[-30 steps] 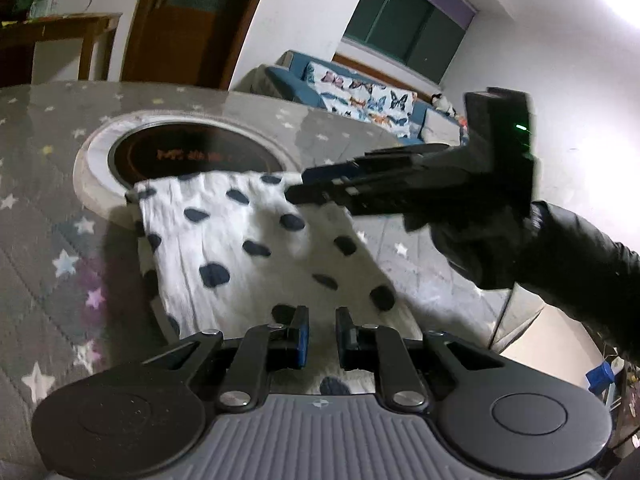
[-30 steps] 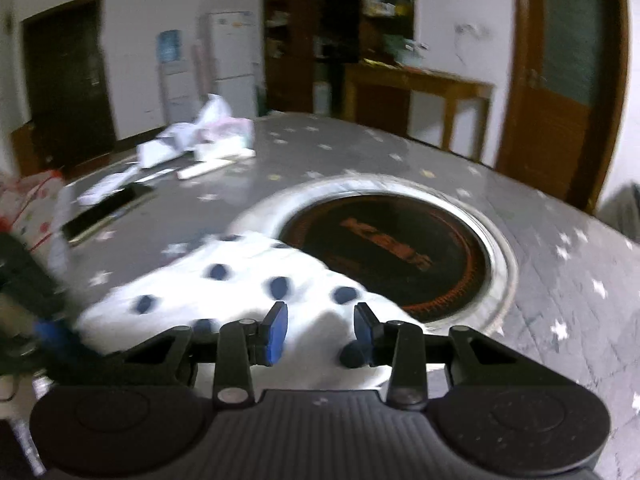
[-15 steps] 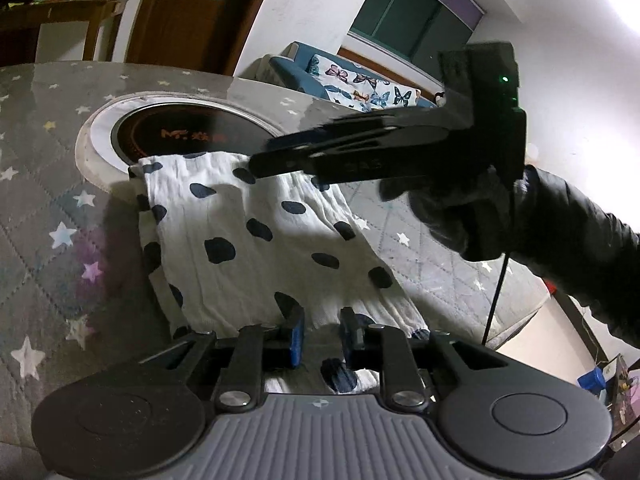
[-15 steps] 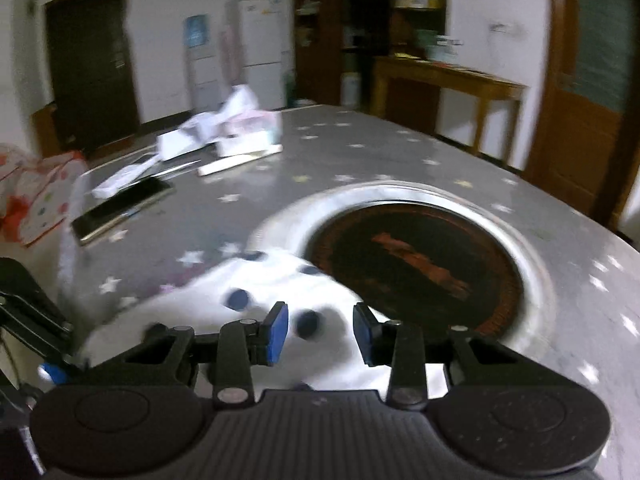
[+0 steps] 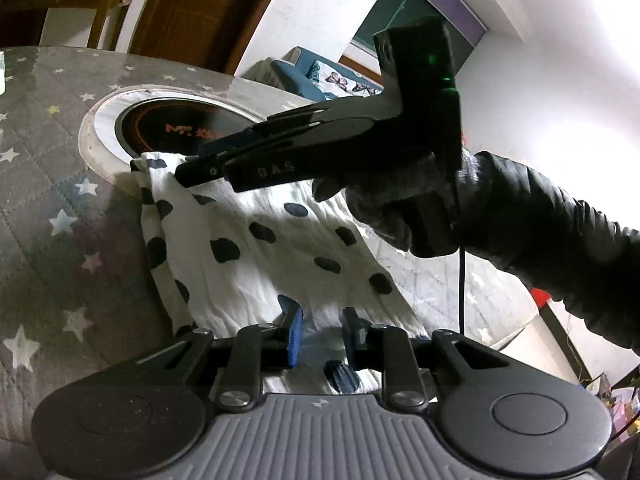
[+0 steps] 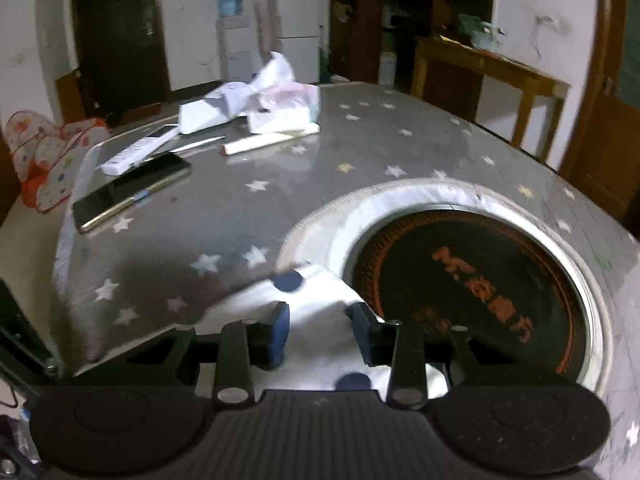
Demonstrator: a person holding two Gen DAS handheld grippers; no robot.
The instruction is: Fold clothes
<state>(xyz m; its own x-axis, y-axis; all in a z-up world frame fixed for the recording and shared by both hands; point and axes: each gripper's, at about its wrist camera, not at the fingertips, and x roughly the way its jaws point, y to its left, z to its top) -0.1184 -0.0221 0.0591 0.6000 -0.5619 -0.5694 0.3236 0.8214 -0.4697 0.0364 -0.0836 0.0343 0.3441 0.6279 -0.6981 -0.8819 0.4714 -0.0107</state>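
A white cloth with dark dots (image 5: pixel 260 248) lies folded flat on the grey star-patterned table (image 5: pixel 40 184). My left gripper (image 5: pixel 322 336) hovers over the cloth's near edge. Its jaws are opening, and the pads do not press on the cloth seen in the gap. A gloved hand (image 5: pixel 384 200) holds my right gripper (image 5: pixel 192 170) low over the cloth's far corner. In the right wrist view that gripper (image 6: pixel 320 330) stands open above the cloth (image 6: pixel 316 308), with nothing pinched.
A round black hob (image 6: pixel 480 288) with a pale rim is set into the table just past the cloth. At the far end lie a phone (image 6: pixel 128 192), a remote (image 6: pixel 136 152) and a plastic bag (image 6: pixel 272 96). The table edge (image 5: pixel 500 320) runs close on the right.
My right gripper has swept across the cloth to its far corner by the hob. My left gripper's jaws have parted a little. The cloth lies as before.
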